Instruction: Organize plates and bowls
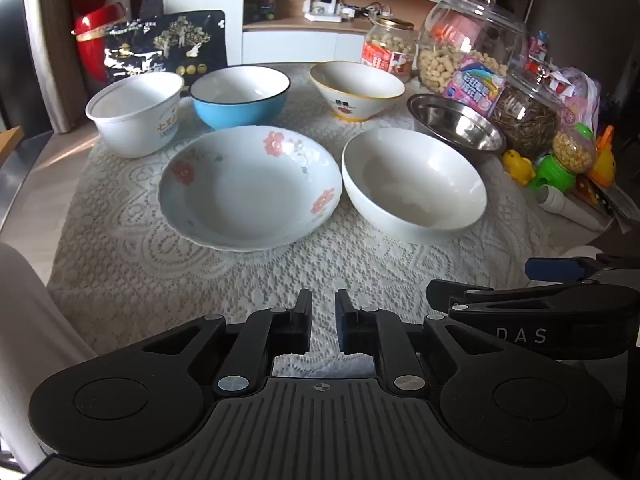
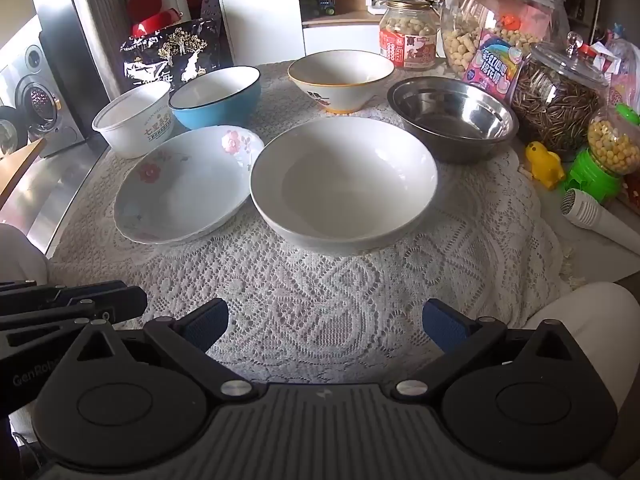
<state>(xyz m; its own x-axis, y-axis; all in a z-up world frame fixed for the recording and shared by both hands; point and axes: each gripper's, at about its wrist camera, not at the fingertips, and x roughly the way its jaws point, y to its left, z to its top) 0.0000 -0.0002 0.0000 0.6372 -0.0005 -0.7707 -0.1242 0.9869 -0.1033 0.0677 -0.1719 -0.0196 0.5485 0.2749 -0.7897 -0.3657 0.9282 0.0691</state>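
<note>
A lace tablecloth [image 2: 320, 304] covers the table. On it sit a flowered plate [image 1: 250, 188] and a plain white bowl [image 2: 344, 184] side by side in front. Behind them stand a steel bowl [image 2: 452, 118], a blue bowl [image 1: 240, 96], a cone-shaped bowl [image 1: 356, 88] and a white tub [image 1: 136, 114]. The left gripper [image 1: 323, 322] hovers clenched and empty, while the right gripper [image 2: 326, 326] hangs spread wide, grasping nothing.

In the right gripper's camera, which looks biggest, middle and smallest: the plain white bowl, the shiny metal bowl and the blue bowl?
As they look in the right wrist view:
1. plain white bowl, though it is also nearest the camera
2. metal bowl
3. blue bowl, farther back and partly hidden, so its real size is unsure
</note>
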